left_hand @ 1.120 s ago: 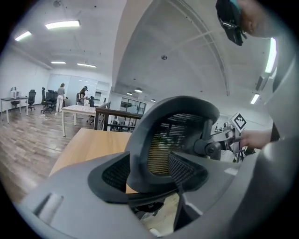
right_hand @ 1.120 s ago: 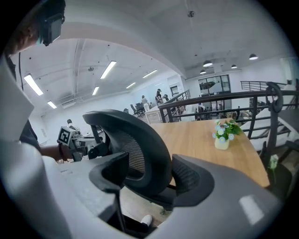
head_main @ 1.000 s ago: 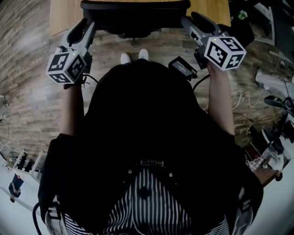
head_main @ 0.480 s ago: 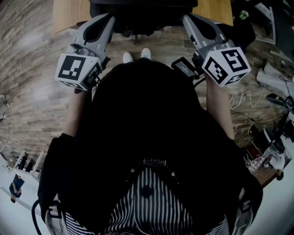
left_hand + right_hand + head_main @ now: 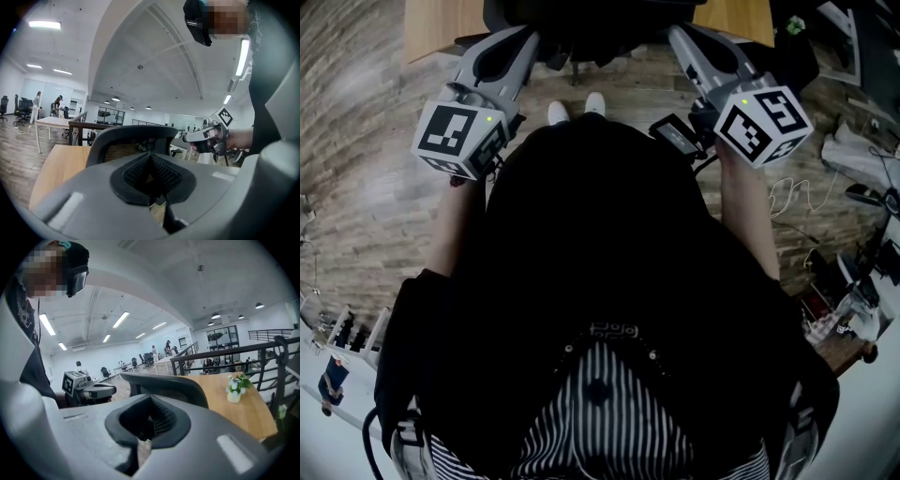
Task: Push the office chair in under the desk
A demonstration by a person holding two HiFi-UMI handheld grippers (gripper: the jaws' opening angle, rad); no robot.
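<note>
The left claw has its two ribbed black pads closed together, with nothing between them. Just past its tip rises the curved top of the black office chair with a mesh backrest. Whether the tip touches the backrest cannot be told. The right claw is also closed on nothing, its pads meeting in a narrow seam, and the same backrest stands just beyond it.

From the head view, both claws point forward and away from the person. The left one is at the backrest's left end and the right one at its right end, so the chair sits between them. Each claw carries a white cube with black square markers: the left cube is by the person's left forearm and the right cube is above the right forearm.

The chair stands at the near edge of the light wooden table, its back toward the person, and the tabletop shows on both sides of it. On that table, to the right of the chair, sits a small white pot of flowers.

The person's white shoes rest on the grey-brown wood-pattern floor just behind the chair. A black metal railing runs behind the table.
</note>
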